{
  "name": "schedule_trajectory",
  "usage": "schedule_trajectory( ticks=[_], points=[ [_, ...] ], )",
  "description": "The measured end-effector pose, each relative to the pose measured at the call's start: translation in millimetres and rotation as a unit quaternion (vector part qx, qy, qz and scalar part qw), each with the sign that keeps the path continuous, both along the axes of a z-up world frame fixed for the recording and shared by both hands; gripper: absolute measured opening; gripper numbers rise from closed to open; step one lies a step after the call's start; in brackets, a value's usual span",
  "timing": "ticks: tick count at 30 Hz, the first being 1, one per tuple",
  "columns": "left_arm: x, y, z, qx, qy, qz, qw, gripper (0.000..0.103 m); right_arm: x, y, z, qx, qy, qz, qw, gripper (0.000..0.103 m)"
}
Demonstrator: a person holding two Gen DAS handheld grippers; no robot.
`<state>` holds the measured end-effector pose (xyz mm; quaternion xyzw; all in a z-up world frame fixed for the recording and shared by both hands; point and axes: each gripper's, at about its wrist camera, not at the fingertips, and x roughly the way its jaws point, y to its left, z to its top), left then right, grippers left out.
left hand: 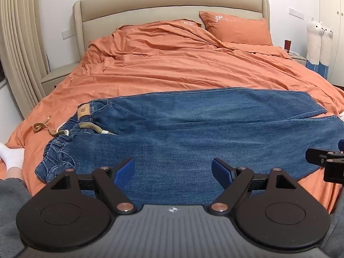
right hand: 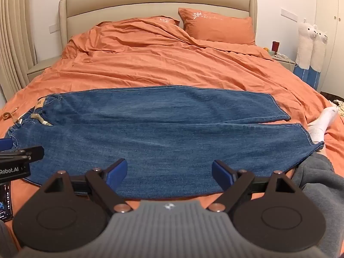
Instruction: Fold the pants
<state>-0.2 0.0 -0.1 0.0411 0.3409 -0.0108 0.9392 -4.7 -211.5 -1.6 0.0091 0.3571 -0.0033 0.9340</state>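
Observation:
Blue jeans [left hand: 182, 133] lie spread flat across the near part of the orange bed, waistband at the left with a tan belt [left hand: 94, 129], both legs running to the right; they also show in the right wrist view [right hand: 163, 133]. My left gripper [left hand: 173, 172] is open and empty, hovering over the near leg close to the waist end. My right gripper [right hand: 169, 173] is open and empty, over the near leg's lower edge. Each gripper shows at the side of the other's view: the right one [left hand: 326, 163], the left one [right hand: 17, 159].
An orange duvet [left hand: 172, 64] covers the bed, with an orange pillow [left hand: 234, 29] by the beige headboard [left hand: 167, 2]. The person's white-socked feet [right hand: 320, 124] and grey-trousered knees [right hand: 318, 185] rest on the bed beside the jeans. A phone [right hand: 5, 202] lies at the near left.

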Motion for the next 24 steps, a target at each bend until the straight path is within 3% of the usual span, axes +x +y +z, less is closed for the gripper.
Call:
schedule_trajectory(
  ticks=[24],
  points=[
    [-5.8, 4.0, 6.0, -0.001, 0.002, 0.006, 1.0, 0.095, -6.6, 1.5, 6.4, 0.001, -0.006, 0.005, 1.0, 0.082]
  ],
)
